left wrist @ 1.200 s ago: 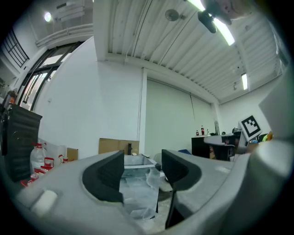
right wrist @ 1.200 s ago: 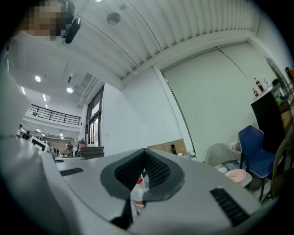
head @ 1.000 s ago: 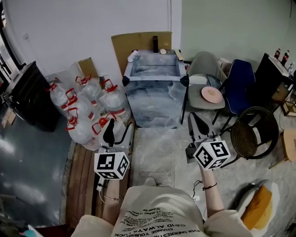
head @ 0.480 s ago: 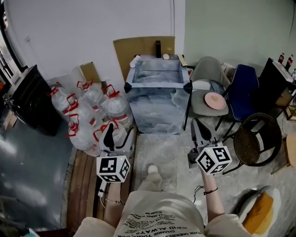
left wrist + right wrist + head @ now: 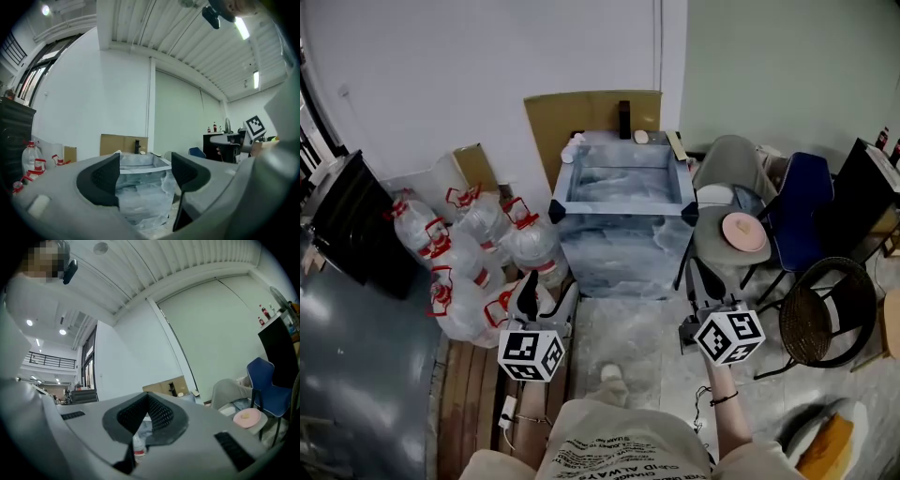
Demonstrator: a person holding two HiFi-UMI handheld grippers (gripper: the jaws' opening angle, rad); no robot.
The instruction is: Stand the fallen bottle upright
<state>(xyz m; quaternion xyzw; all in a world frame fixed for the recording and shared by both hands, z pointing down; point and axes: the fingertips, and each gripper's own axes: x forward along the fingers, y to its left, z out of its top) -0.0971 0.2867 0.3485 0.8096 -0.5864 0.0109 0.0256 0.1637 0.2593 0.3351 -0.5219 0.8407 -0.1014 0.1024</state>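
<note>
The left gripper [image 5: 544,292], jaws just opened wide and empty, aims at the table [image 5: 623,208], likely ready to grab; the right gripper [image 5: 703,281] has jaws pressed together.

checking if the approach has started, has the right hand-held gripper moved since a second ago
Yes. The right hand-held gripper has gone forward, toward the grey table, which now sits larger and nearer ahead of it in the head view.
</note>
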